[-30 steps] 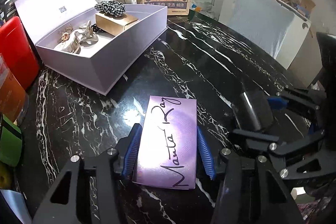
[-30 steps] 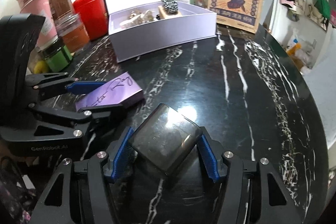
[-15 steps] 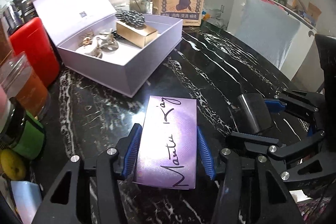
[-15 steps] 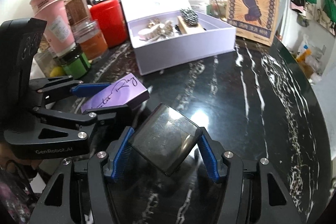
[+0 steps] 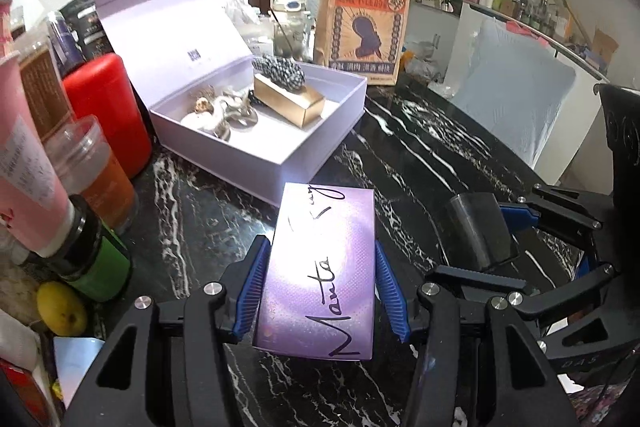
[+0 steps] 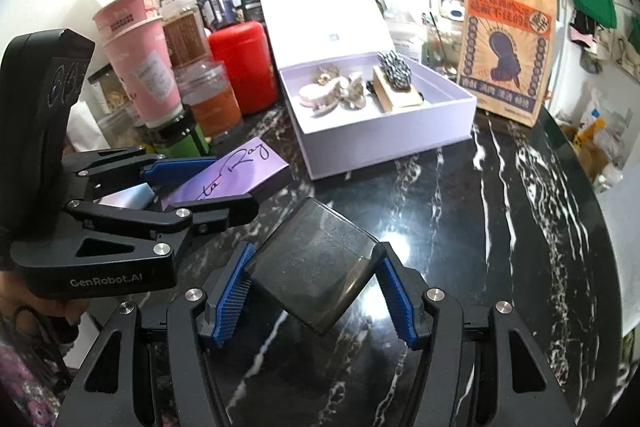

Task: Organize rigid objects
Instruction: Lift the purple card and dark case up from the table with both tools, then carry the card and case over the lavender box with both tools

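We are partway through the tidying, as we judge it: the open lavender cardboard gift box with its lid folded back (image 5: 320, 143) already holds a gold rectangular box (image 5: 290, 103) with a black-and-white checked fabric scrunchie (image 5: 280, 71) on top, and a cluster of pearly and metallic hair clips (image 5: 218, 113) beside it, while two more pieces are in our tongs and not yet put away. Our left gripper (image 5: 320, 291) is clamped on a flat purple rectangular palette with black handwritten lettering (image 5: 320, 267), its blue ribbed pads pressed against the long edges, and the palette hangs clear above the black white-veined marble tabletop (image 5: 432, 155), just short of the box's near wall. Our right gripper (image 6: 314, 287) is closed on a smoky translucent squarish plastic case (image 6: 316, 263), which sits tilted cornerwise between the pads, also off the table. Free floor shows in the box in front of the gold box, so what seems left is carrying both pieces over the near wall, setting them down flat and letting go.
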{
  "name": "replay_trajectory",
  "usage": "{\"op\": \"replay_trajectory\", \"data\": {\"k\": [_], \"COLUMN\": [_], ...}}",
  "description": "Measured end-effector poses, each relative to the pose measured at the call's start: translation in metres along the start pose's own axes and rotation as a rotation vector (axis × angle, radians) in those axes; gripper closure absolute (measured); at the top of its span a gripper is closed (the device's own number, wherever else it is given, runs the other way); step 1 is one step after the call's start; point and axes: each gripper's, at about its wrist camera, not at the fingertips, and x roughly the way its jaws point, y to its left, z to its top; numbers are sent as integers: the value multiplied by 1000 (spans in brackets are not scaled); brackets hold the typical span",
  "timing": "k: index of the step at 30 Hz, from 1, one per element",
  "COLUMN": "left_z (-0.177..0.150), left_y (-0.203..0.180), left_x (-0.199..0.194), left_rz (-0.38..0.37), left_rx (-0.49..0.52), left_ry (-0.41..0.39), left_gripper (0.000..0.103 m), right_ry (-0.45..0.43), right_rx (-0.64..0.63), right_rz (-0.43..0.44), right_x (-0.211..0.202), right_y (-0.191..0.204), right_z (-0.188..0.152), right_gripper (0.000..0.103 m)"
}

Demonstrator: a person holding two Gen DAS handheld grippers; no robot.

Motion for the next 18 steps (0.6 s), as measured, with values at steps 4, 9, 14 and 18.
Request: {"op": "replay_trajectory", "data": {"k": [4,9,14,18], "left_z": [9,19,31,44], "left_y": [1,4,5,6], "left_x": [-9,-16,-19,-22], "left_rz": [13,22,16,9], "left_rx": [2,2,17,28], "left_ry": [-30,-63,-89,-113], "left_gripper": [51,51,51,51], "right_ry": [-23,-40,-51,-59], "right_rx": [-20,-42,-57,-66], "right_rz": [5,-11,-7,-6], "right_x": [-7,-14,-16,-19], "right_y": [4,5,4,2], "right_z": [8,21,33,44], "right_gripper": [42,42,42,42]}}
